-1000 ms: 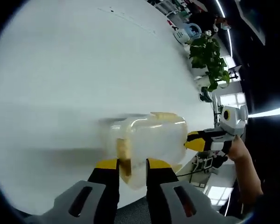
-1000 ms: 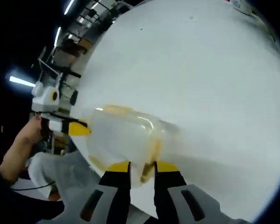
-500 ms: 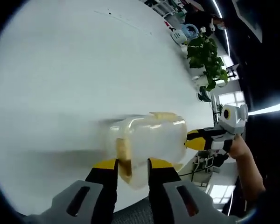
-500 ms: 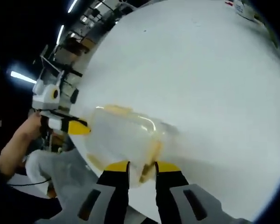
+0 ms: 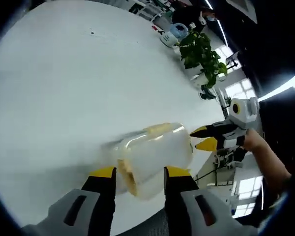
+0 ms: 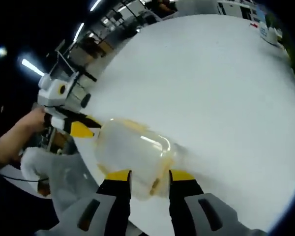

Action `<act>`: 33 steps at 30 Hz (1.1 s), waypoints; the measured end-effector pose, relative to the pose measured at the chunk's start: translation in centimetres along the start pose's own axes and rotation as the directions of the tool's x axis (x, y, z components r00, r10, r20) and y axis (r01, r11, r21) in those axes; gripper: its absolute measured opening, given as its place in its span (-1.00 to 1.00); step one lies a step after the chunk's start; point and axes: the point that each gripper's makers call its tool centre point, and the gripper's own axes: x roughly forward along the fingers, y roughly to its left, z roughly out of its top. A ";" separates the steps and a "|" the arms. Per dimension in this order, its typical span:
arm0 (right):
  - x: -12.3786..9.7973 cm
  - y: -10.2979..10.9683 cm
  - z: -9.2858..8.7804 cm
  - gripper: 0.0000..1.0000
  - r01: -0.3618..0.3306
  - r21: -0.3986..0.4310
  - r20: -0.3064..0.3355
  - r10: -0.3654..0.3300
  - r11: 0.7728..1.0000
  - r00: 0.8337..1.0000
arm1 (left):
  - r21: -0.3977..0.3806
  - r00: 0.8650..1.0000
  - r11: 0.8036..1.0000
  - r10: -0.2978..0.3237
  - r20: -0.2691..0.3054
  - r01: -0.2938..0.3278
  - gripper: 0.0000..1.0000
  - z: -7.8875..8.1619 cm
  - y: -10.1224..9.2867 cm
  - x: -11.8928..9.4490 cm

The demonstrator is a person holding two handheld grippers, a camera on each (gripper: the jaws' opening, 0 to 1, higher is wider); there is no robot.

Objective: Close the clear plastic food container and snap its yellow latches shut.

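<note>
At the counter edge, both tools straddle the container ends, jaws apart: left tool, right tool. Latching stage, likely; next, squeeze each yellow latch home.

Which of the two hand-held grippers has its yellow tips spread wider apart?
The left hand-held gripper: its tips stand either side of the clear container's end. The right hand-held gripper, at the far end, shows tips closer together, a narrow gap.

container on table, between both grippers' jaws | left gripper at one end | right gripper at opposite end | plant beyond table's far edge
</note>
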 end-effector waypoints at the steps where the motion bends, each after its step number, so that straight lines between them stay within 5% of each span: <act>1: 0.0 0.2 0.2 -0.45 -0.002 -0.019 0.002 0.002 1.000 1.000 | 0.045 1.000 0.999 0.014 -0.012 -0.013 -0.26 0.1 -0.2 -0.1; 6: 0.2 1.8 1.2 -0.46 -0.030 -0.147 -0.004 0.029 0.989 1.000 | 0.255 0.998 0.966 0.050 -0.045 -0.037 -0.27 0.7 -1.9 0.3; 14: 2.0 3.6 2.1 -0.48 -0.055 -0.357 -0.060 0.035 0.932 0.998 | 0.535 0.983 0.845 0.113 -0.142 -0.020 -0.31 -0.5 -4.7 2.2; 16: 2.4 3.6 2.1 -0.50 -0.061 -0.374 -0.076 0.035 0.926 0.996 | 0.572 0.980 0.820 0.124 -0.154 -0.013 -0.31 -0.8 -5.2 2.6; 20: 2.9 3.5 2.0 -0.50 -0.067 -0.412 -0.103 0.027 0.909 0.994 | 0.599 0.977 0.801 0.135 -0.166 -0.009 -0.30 -1.0 -5.4 3.2; 25: 2.8 3.3 2.2 -0.53 -0.066 -0.439 -0.105 0.022 0.896 0.994 | 0.693 0.977 0.721 0.157 -0.146 -0.012 -0.33 -0.8 -5.4 3.1; 33: 3.6 3.3 2.5 -0.51 -0.075 -0.442 -0.130 0.018 0.894 0.991 | 0.720 0.976 0.694 0.164 -0.140 -0.013 -0.34 -1.0 -6.0 3.8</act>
